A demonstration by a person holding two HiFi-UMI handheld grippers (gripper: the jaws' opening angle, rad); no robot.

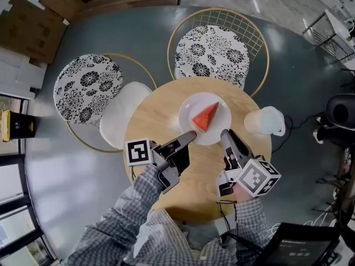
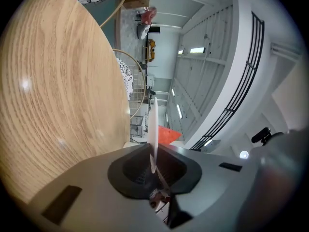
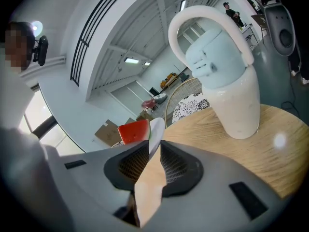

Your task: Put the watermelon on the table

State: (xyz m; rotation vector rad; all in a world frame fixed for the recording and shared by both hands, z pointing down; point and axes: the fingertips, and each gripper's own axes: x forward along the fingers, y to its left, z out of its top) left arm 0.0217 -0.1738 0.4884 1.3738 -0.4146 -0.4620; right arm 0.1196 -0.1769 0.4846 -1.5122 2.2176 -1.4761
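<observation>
While both grippers hold the white plate (image 1: 190,105) by its near rim, the watermelon (image 1: 205,117) wedge lies loose on it, over the middle of the round tabletop (image 1: 155,115).

Left gripper (image 2: 153,151): fingers closed on the rim, which shows edge-on between them. Right gripper (image 3: 153,140): fingers pinched on the rim at their tips.

Handling, as a judgement: the wedge looks light, wet and soft, so it is likely to slide if you tilt the plate. The plate is stiff, smooth and breakable. Carry it level by the two rim holds, and do not squeeze the fruit.

Unresolved: no view shows whether the plate's base touches the wood or hangs just above it. The pale jug (image 1: 265,121) stands near your right gripper.
</observation>
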